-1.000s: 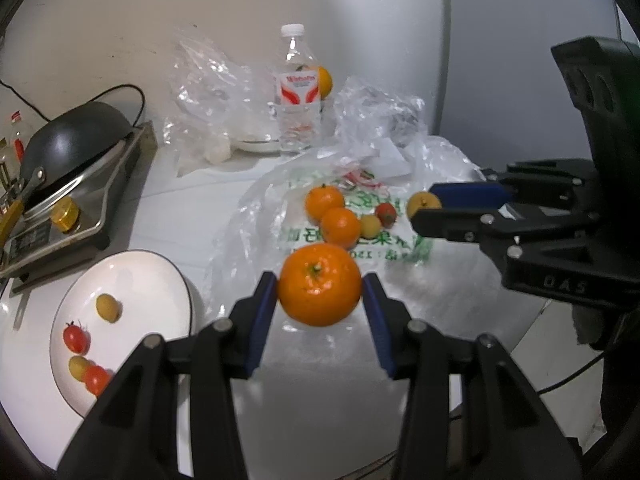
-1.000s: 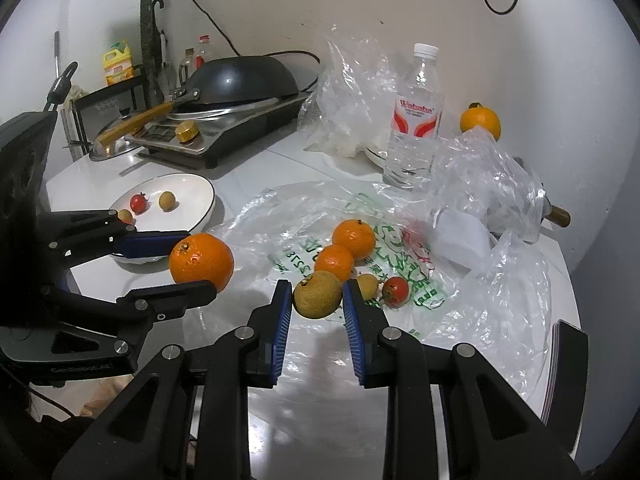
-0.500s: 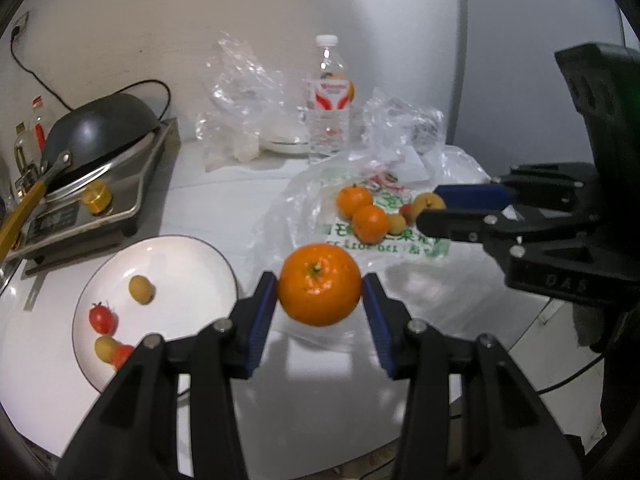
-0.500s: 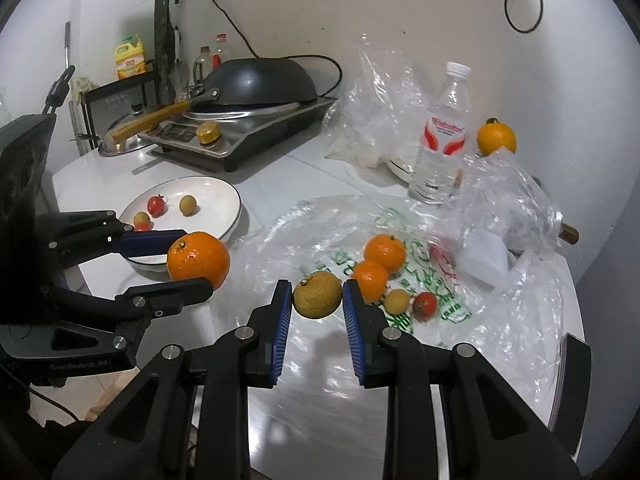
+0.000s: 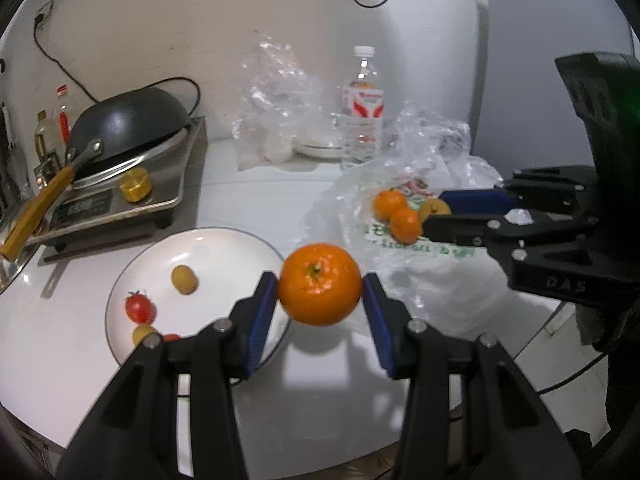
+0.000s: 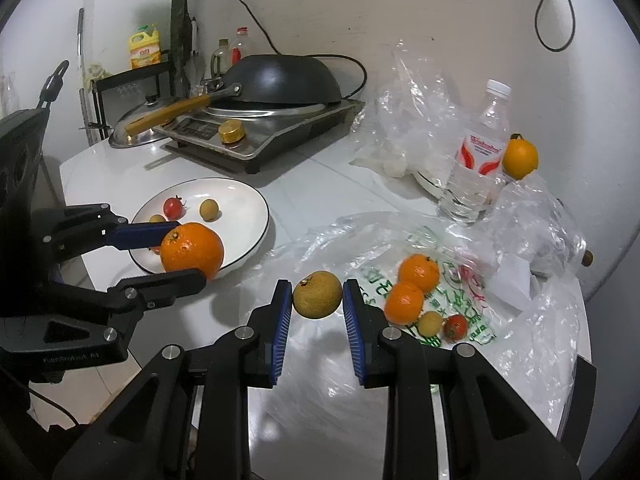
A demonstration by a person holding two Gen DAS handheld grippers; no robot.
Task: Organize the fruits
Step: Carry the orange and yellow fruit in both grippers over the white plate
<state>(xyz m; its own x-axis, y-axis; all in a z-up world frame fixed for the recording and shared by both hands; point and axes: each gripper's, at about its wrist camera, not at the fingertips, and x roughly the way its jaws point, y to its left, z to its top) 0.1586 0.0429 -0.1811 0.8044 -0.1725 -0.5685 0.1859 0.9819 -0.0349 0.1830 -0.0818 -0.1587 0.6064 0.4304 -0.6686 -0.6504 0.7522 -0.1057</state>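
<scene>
A large round orange [image 5: 320,283] is clamped between the blue-padded jaws of the left gripper [image 5: 320,292], lifted off the white desk [image 5: 240,184]. A smaller, dull yellow-brown round fruit [image 6: 317,294] is gripped in the nearly closed jaws of the right gripper [image 6: 316,300], also off the desk.

The coming move is judged to turn on where the white round plate with a dark rim [image 5: 224,240] lies from each load. In the left wrist view the plate is seen to the left of and just behind the orange, whose left side already overlaps the plate's right rim. The left gripper is therefore the nearer one; the right one is placed further off, over the edge of the crumpled clear plastic bag with green print [image 6: 460,292]. Both fruits are round, so no long axis has to be lined up.

On the plate a red cherry tomato [image 5: 140,307] and a small yellow-green fruit [image 5: 184,279] are seen, with further small fruit partly hidden behind the left jaw. The bare part of the plate lies toward its far and right side.

In the right wrist view the bag's remaining contents are shown in full: two small oranges [image 6: 418,273], a small yellow fruit and a red tomato. In the left wrist view part of these is hidden by the right gripper. Only the right wrist view shows another orange [image 6: 520,159] by the wall behind the clear water bottle [image 6: 478,160].
</scene>
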